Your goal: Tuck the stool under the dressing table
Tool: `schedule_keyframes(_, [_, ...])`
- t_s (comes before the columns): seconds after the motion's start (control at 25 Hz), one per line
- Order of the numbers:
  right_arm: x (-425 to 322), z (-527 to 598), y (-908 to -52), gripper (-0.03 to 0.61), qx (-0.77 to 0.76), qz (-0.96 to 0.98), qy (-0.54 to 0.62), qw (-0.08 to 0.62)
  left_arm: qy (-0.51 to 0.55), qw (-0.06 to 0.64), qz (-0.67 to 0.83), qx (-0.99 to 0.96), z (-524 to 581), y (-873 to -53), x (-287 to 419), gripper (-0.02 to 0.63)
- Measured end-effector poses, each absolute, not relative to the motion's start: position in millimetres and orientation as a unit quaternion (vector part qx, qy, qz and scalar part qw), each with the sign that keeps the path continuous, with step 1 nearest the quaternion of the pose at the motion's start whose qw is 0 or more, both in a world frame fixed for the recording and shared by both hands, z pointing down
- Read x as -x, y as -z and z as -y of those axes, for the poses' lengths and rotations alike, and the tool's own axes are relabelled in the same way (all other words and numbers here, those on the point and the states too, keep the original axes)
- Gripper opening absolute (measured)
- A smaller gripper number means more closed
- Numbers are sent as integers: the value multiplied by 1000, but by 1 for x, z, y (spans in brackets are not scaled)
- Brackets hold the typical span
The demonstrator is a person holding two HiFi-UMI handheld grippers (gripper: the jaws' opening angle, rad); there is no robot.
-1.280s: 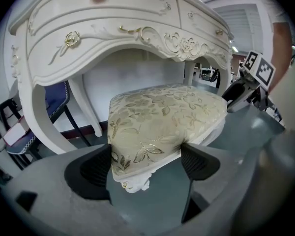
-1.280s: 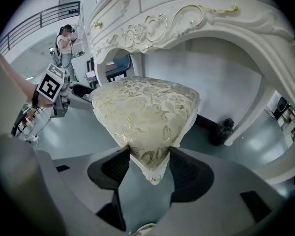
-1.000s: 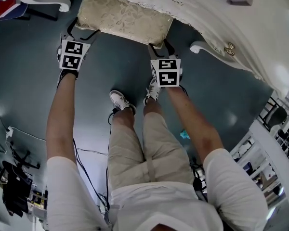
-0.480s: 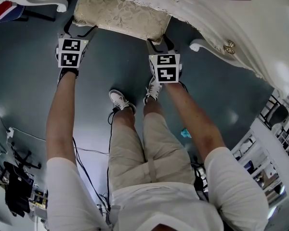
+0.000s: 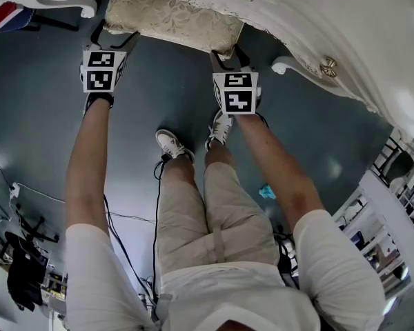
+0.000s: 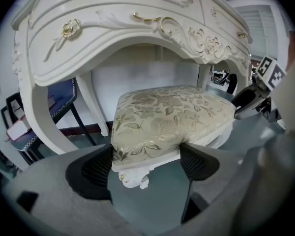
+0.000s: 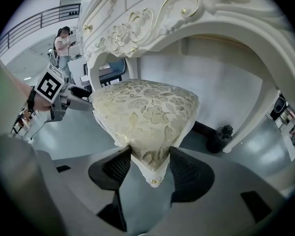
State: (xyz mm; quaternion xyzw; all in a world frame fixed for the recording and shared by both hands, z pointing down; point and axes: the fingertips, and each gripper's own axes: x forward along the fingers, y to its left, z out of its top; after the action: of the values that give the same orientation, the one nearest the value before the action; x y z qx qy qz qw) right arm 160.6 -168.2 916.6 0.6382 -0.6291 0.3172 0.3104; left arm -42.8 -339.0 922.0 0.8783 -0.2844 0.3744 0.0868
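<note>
Head view with both gripper views. The stool (image 5: 171, 21) lies at the upper centre of the head view, its far part hidden beneath the front edge of the dressing table (image 5: 317, 29), inside the arched knee recess. Its seat is a padded rectangle with rounded corners, covered in cream brocade woven with glossy gold leaves and flowers. Below the cushion runs a white carved frame, with a small gilt-centred boss at each near corner. The seat's long axis runs left to right across the frame, dipping slightly toward the right; one long side faces the person, the other faces into the recess.

The dressing table is smooth white lacquer with a curved apron, raised scrolls and roses, thin gilt flourishes and brass rose-shaped knobs. The floor (image 5: 165, 95) is dark blue-grey, smooth and faintly reflective.

The left gripper (image 6: 147, 163) pinches the seat's near corner at the frame's left: its ribbed black pads (image 6: 96, 168) press the cushion from either side. The right gripper (image 7: 145, 168) pinches the near corner at the frame's right in the same way, the brocade bulging between its pads. Both grippers have matte grey bodies.
</note>
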Motion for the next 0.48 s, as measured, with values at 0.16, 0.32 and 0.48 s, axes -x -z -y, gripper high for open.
schedule_keyframes(0.16, [-168,179,-916,232,-650,622,-312,305,-369,90,296,-877,350,-921,35,430])
schedule_keyframes(0.32, [-175,191,-915,232,-654,620,-308,306,-368,89,298,-876,363,-921,26,425])
schedule_keyframes(0.48, [-182,199,-914,230,-657,617,-304,308,-373,87,297,-875,372,-920,19,422])
